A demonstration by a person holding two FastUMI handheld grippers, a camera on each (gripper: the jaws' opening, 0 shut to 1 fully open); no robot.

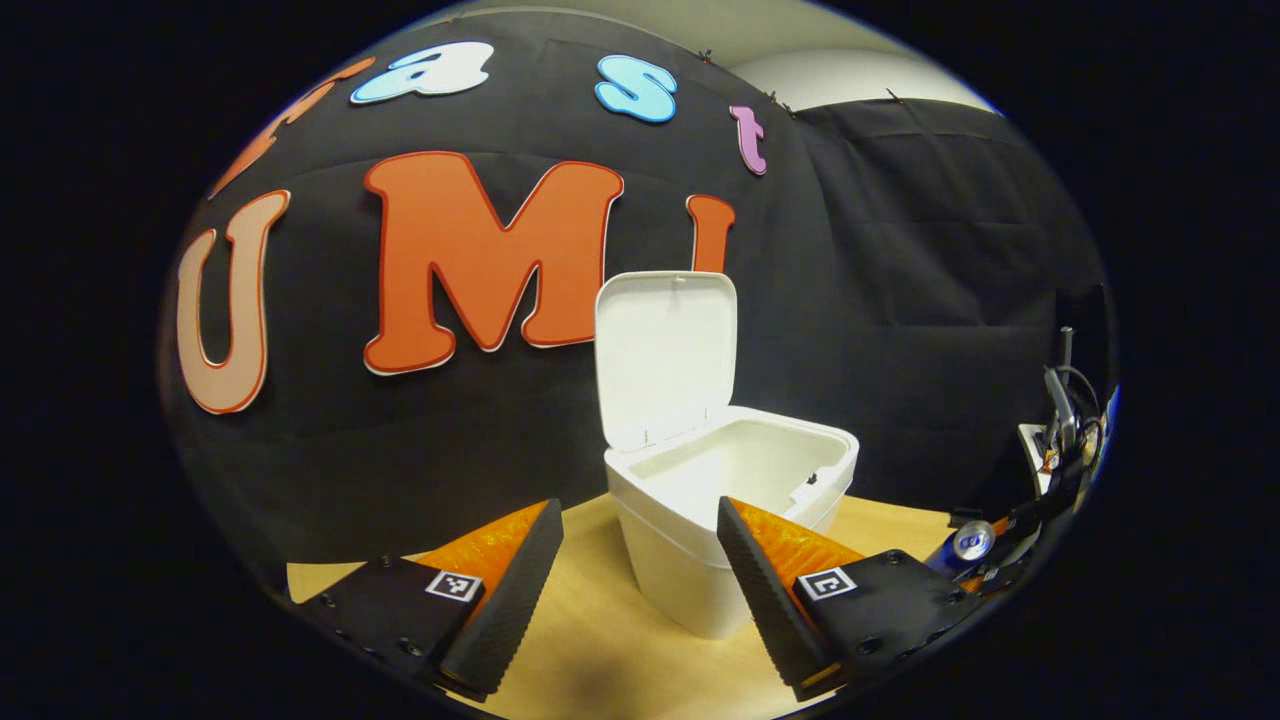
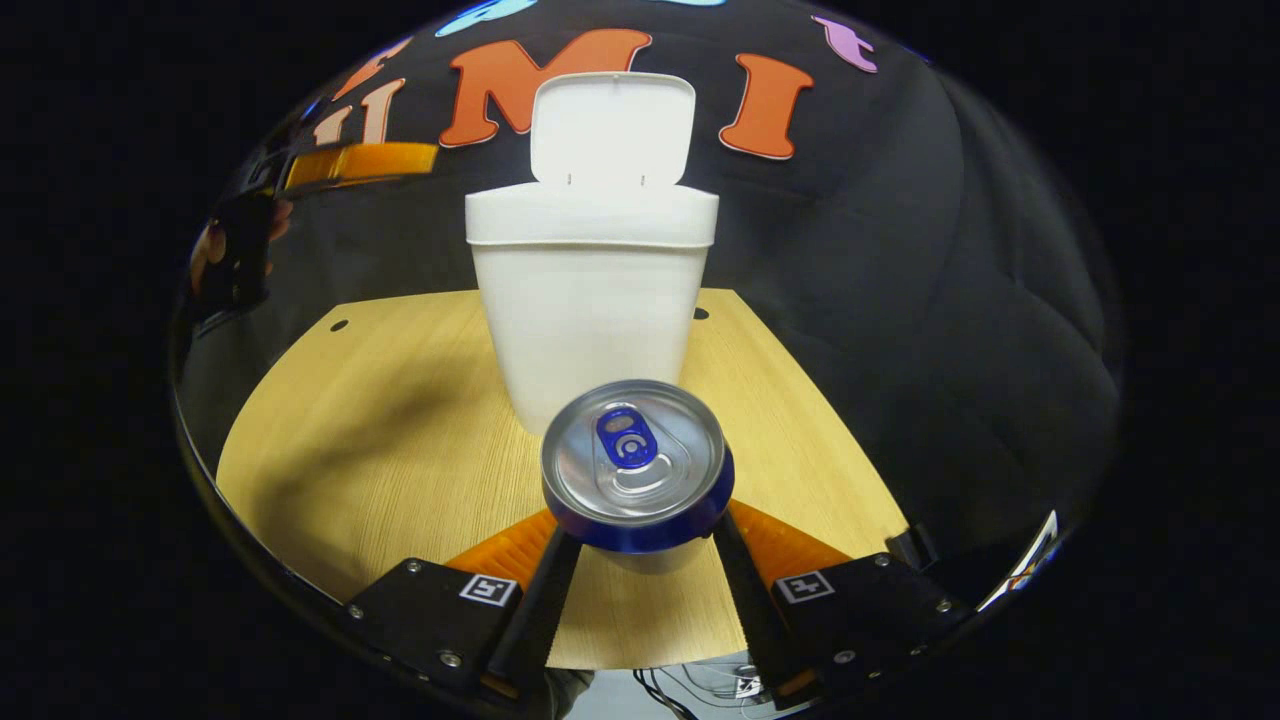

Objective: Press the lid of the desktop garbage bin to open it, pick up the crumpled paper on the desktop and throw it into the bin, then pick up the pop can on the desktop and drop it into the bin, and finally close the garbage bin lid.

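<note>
In the left gripper view, the garbage bin (image 1: pixel 735 520) stands on the wooden table (image 1: pixel 610 640) with its lid (image 1: pixel 668 355) swung up and standing nearly upright at the back, so the opening step looks done. The inside that shows is pale and bare near the rim; whether the crumpled paper lies deeper in cannot be told from here. The left hand-held gripper (image 1: pixel 640 600) sits low in front of the bin, its jaws spread wide with nothing between them, the bin standing beyond the gap. At the far right edge the pop can (image 1: pixel 968 545) shows with the other tool about it.

In the right gripper view, the right hand-held gripper (image 2: pixel 638 560) has the pop can (image 2: pixel 635 465) between its two fingers, one pressing on each side of the can's body, the silver top and blue tab facing the camera. The jaws are closed to the can's width. The can appears lifted, its shadow on the table (image 2: pixel 380 450) beneath it. The garbage bin (image 2: pixel 590 310) stands just behind the can with the lid (image 2: pixel 612 128) raised.

The step in hand is judged to be carrying the can to the bin. The next move calls for raising it above the rim, centring it over the opening and releasing; closing the lid remains.
</note>
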